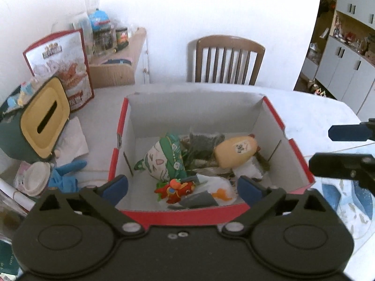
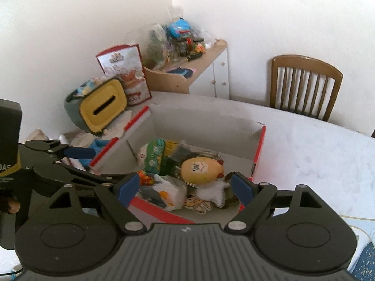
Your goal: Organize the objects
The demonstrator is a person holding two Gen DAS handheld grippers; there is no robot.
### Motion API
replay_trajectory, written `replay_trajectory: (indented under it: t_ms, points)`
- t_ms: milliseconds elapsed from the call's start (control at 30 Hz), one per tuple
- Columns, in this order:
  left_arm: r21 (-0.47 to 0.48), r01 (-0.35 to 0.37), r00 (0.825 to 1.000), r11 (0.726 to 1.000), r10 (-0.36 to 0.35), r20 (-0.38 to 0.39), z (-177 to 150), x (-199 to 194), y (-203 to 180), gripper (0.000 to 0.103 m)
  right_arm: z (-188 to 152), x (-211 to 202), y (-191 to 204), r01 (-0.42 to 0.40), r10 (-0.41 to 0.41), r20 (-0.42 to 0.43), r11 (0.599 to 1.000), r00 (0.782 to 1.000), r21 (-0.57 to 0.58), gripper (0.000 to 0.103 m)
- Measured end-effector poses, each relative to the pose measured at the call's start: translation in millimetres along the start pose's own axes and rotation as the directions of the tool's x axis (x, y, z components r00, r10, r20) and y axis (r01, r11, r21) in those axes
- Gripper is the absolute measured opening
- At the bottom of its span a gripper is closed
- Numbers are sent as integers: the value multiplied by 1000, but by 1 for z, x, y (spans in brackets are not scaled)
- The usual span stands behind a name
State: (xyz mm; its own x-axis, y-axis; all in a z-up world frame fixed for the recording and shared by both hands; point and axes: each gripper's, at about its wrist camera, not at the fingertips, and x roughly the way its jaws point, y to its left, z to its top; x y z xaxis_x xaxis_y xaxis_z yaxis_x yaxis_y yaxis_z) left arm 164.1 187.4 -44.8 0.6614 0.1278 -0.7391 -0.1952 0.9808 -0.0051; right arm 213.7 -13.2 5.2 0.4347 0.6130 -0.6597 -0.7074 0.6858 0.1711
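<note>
Both grippers hover at the near edge of the red box (image 1: 276,114) on the tabletop (image 1: 311,114), each with fingers spread apart and holding nothing. The left gripper (image 1: 182,185) sits over the toys piled inside: a yellow plush (image 1: 235,151), a green-and-white plush (image 1: 161,161) and a small red figure (image 1: 174,190). The right gripper (image 2: 185,188) faces the same pile. A blue toy (image 1: 65,175) lies outside, left of the box. Risk: with both grippers this near, they could collide, or a finger could catch the cardboard wall and shove the box
</note>
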Motion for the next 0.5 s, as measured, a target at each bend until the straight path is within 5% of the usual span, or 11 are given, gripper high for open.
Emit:
replay_trajectory:
  t_ms: [500]
  points:
    - [-23, 29, 996, 999, -27, 90, -7, -44, -11, 103, -20, -54, 9, -63, 65, 110, 998, 992, -18, 99]
